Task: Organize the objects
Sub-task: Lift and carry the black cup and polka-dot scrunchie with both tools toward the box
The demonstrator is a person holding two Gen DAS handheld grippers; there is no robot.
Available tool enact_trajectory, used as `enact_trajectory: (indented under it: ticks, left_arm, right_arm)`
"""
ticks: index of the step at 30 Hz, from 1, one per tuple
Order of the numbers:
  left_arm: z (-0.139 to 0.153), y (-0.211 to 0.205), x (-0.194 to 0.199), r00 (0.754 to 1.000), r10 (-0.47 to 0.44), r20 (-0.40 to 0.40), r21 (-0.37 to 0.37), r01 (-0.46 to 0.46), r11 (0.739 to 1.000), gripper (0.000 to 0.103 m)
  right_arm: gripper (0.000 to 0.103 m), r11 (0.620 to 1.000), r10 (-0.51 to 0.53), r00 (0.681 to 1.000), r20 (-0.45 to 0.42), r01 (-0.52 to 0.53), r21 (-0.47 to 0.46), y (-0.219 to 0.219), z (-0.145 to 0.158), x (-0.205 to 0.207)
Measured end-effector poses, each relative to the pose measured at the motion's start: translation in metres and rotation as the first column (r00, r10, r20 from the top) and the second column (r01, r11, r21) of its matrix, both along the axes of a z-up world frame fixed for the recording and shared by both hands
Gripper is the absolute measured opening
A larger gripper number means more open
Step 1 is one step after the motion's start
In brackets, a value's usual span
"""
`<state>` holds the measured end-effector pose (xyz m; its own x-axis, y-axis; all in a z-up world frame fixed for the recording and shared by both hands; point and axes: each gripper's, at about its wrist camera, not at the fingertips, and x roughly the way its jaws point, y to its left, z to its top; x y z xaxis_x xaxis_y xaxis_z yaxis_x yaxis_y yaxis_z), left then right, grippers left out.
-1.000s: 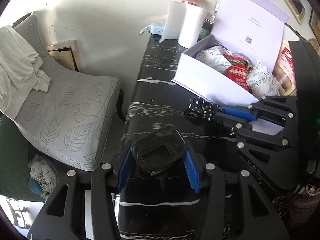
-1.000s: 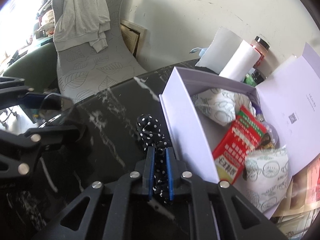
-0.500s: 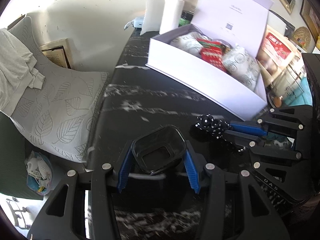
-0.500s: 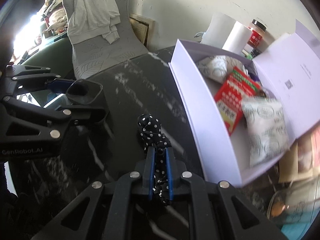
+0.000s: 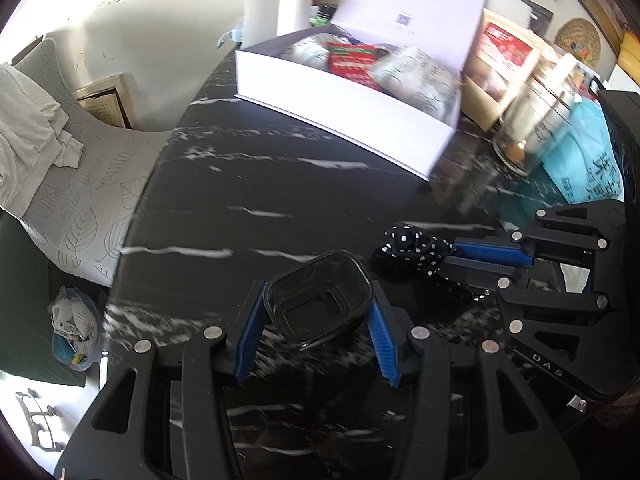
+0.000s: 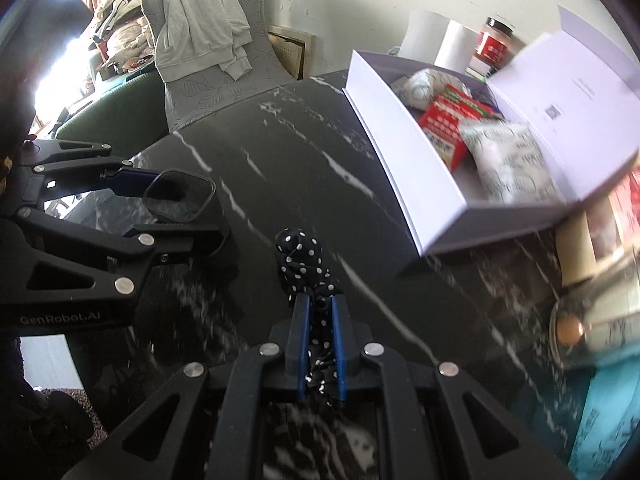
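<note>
Slippage is what worries me through the left wrist view: my left gripper (image 5: 318,318) has its blue pads pinched on the sides of a small dark, clear-walled container (image 5: 319,305), open top up, held above the black marble-patterned tabletop (image 5: 248,184). I judge those smooth walls could twist out if I jolt or tilt, and the container would drop onto hard stone. Beside it the right gripper (image 5: 460,254) carries a black polka-dot fabric piece (image 5: 414,245); the two loads sit near each other, so I could knock one with the other. Beyond stands an open white box (image 5: 344,108) holding packets, a glass jar (image 5: 536,128) just beside its corner, paper towel rolls (image 5: 280,8) by the wall, and a leaf-print chair (image 5: 92,184) off the table's edge. Through the right wrist view, my right gripper (image 6: 320,332) is squeezed fully together on the fabric piece (image 6: 304,266), whose loose end flops forward; I judge it could snag the white box (image 6: 404,160) wall. The container (image 6: 178,196) hangs at left, over the tabletop (image 6: 296,160). Grey clothing (image 6: 200,28) drapes the chair (image 6: 208,92) against a pale wall.
</note>
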<state>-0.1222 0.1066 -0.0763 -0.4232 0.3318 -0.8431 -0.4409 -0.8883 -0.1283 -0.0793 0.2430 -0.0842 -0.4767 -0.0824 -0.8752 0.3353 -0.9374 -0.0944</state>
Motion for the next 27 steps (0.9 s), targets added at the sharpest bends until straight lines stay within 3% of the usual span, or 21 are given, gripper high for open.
enact_trajectory:
  ticks: [12,27]
  left_arm:
    - [-0.002,0.038,0.042,0.998,-0.062,0.007,-0.030,0.062,0.998,0.047]
    - [-0.009,0.052,0.050,0.996,-0.082,0.020,-0.021,0.083,0.996,0.047]
  right_arm:
    - [0.010,0.998,-0.051,0.999,0.006,0.051,-0.031,0.037,0.002,0.043]
    - [0.014,0.991,-0.047,0.999,0.005,0.047,-0.123,0.061,0.001,0.062]
